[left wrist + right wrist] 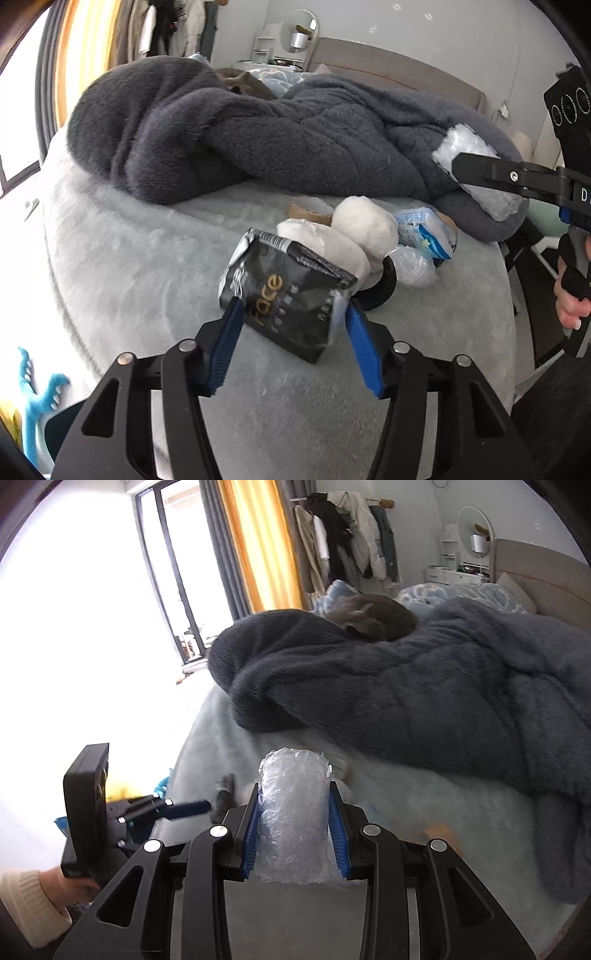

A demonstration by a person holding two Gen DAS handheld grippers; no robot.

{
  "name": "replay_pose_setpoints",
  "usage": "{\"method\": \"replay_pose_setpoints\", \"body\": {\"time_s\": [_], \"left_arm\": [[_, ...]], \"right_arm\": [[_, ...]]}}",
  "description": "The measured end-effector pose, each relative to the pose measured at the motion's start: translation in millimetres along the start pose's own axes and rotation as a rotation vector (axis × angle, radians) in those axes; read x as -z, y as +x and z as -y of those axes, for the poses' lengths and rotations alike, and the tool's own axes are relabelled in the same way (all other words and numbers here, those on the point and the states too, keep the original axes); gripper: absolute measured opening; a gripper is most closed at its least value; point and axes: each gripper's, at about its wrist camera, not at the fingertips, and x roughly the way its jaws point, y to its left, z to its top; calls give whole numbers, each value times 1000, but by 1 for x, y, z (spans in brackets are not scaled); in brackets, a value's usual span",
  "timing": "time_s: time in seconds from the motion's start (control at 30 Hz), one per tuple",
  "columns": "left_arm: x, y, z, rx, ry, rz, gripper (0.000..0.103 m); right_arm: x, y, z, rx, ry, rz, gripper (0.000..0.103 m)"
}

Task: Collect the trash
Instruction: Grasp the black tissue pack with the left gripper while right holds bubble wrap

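Observation:
My left gripper (291,306) is shut on a black "Face" packet (284,295) and holds it above the pale bed cover (147,258). Behind it lies a pile of trash: two white wads (364,225), a blue-and-white carton (424,230), a clear plastic ball (413,266), a cardboard tape ring (306,208) and a black ring (380,291). My right gripper (295,790) is shut on a roll of bubble wrap (293,812); it shows at the right of the left wrist view (458,162), above the pile.
A dark grey fleece blanket (240,129) is heaped across the bed behind the pile. A grey cat (373,616) sleeps on it. A window and yellow curtain (255,542) stand left, a clothes rack (343,542) and headboard (535,579) at the back.

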Motion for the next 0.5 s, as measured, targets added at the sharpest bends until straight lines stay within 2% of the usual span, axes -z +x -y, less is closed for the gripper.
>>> {"method": "replay_pose_setpoints", "body": {"time_s": [0.2, 0.33, 0.5], "left_arm": [[4, -19, -17, 8, -67, 24, 40], [-1, -28, -24, 18, -122, 54, 21], [1, -37, -30, 3, -128, 62, 15]], "right_arm": [[-12, 13, -30, -19, -35, 6, 34], [-17, 18, -44, -26, -44, 6, 34], [-19, 27, -60, -40, -59, -7, 34]]}}
